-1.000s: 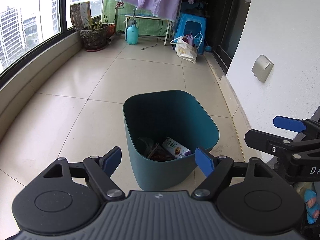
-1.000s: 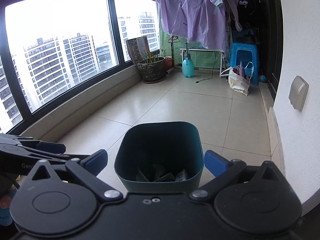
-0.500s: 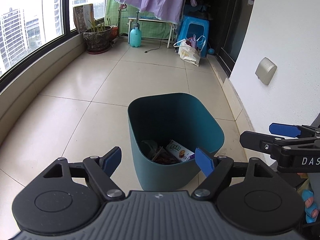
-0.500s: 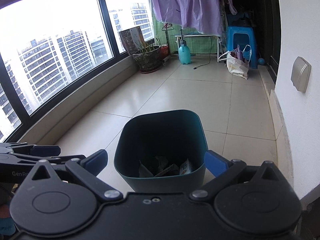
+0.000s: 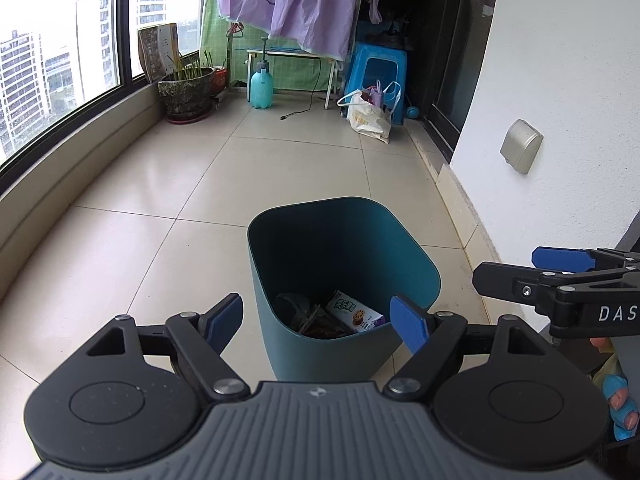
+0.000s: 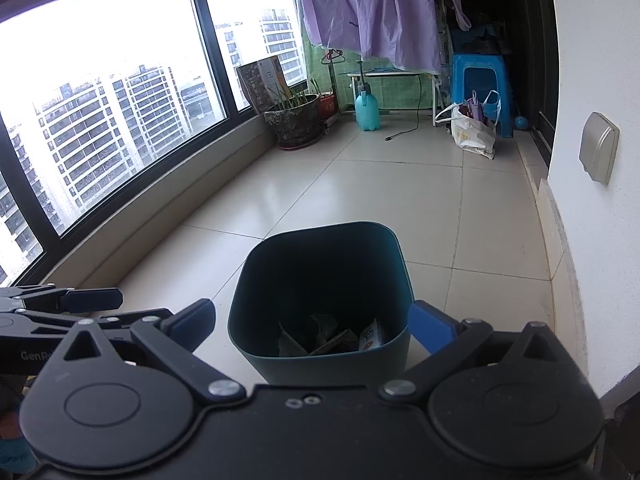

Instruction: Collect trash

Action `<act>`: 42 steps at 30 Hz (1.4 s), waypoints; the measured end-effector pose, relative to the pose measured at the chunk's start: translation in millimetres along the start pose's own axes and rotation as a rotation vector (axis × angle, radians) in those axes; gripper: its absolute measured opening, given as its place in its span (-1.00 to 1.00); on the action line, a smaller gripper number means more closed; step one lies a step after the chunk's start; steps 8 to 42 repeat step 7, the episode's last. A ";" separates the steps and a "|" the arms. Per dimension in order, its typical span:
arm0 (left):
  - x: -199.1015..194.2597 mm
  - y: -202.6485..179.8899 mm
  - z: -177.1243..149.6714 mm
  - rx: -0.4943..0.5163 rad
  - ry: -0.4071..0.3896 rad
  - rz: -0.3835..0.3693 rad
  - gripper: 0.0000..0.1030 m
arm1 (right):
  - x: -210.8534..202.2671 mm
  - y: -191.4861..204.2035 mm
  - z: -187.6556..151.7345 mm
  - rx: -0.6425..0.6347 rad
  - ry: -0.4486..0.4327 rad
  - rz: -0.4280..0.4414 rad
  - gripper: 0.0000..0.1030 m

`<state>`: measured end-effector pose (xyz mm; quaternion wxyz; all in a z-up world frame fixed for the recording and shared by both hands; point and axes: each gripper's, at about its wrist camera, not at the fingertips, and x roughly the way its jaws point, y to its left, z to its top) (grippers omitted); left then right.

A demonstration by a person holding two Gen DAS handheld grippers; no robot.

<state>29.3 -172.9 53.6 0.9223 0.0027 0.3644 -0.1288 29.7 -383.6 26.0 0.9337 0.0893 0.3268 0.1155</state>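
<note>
Left wrist view: left gripper (image 5: 316,322) fingers spread, empty; right gripper (image 6: 312,330) likewise. Teal bin (image 5: 280,316) stands on floor just ahead between both finger pairs, snack box (image 5: 354,316) and wrappers inside. Judgement: scan floor for remaining litter before leaving bin

I count one teal bin (image 5: 340,264) on the floor in front of me. Inside the bin I make out one snack box (image 5: 354,314) and a few crumpled wrappers (image 5: 308,320); their exact number is hard to tell. Beyond the bin, at the far end, I see one plant pot (image 5: 186,92), one teal spray bottle (image 5: 261,86), one blue stool (image 5: 378,68) and one white bag (image 5: 368,116). On the wall right of the bin sits one grey socket cover (image 5: 521,146). I hold two grippers, one in each hand: left gripper (image 5: 318,320), right gripper (image 6: 312,324).
</note>
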 end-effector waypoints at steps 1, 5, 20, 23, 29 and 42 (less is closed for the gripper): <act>0.3 0.8 0.4 0.002 0.002 0.003 0.56 | -0.1 0.1 -0.1 0.000 0.000 0.000 1.00; 2.4 5.7 0.5 -0.014 0.020 -0.001 0.56 | -0.3 -0.2 -0.4 0.003 0.001 0.000 1.00; 2.1 6.3 0.8 -0.017 0.017 0.005 0.56 | -1.8 -1.0 1.3 0.006 0.004 0.002 1.00; 2.1 6.3 0.8 -0.017 0.017 0.005 0.56 | -1.8 -1.0 1.3 0.006 0.004 0.002 1.00; 2.1 6.3 0.8 -0.017 0.017 0.005 0.56 | -1.8 -1.0 1.3 0.006 0.004 0.002 1.00; 2.1 6.3 0.8 -0.017 0.017 0.005 0.56 | -1.8 -1.0 1.3 0.006 0.004 0.002 1.00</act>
